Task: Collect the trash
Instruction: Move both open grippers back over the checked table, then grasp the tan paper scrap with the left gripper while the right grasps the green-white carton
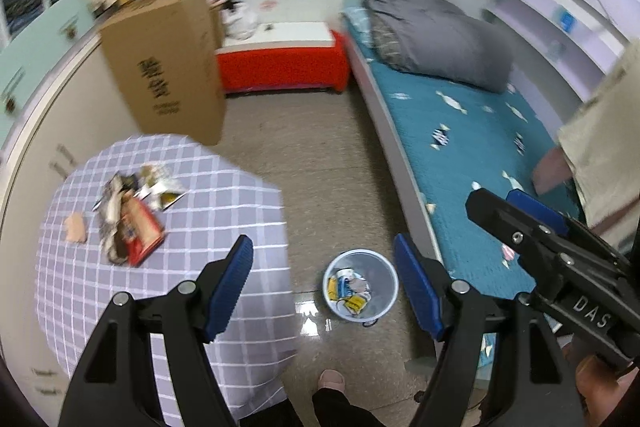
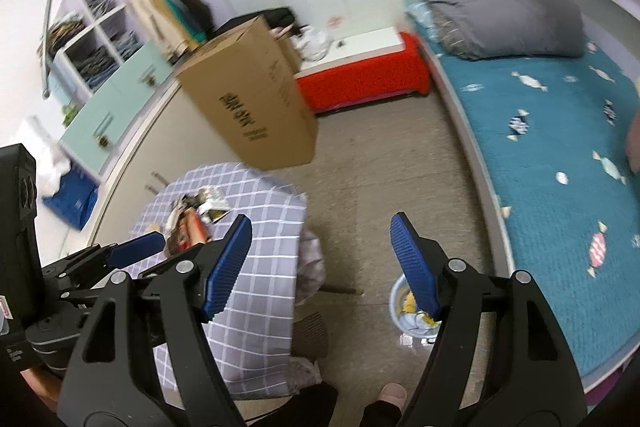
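A heap of trash (image 1: 132, 215) lies on the round table with a checked cloth (image 1: 224, 211): a red carton, crumpled wrappers, a tan scrap. It also shows in the right wrist view (image 2: 192, 219). A small pale-blue bin (image 1: 360, 285) stands on the floor right of the table and holds several wrappers; the right wrist view shows it (image 2: 404, 311) partly behind a finger. My left gripper (image 1: 324, 283) is open and empty, high above the table edge and bin. My right gripper (image 2: 320, 267) is open and empty. Each gripper shows in the other's view (image 1: 532, 223) (image 2: 132, 247).
A tall cardboard box (image 1: 168, 67) stands behind the table. A red bench (image 1: 280, 67) is at the far wall. A bed with a teal cover (image 1: 472, 155) and grey duvet runs along the right. Cabinets (image 1: 36, 115) line the left. The person's feet (image 1: 332, 381) are below.
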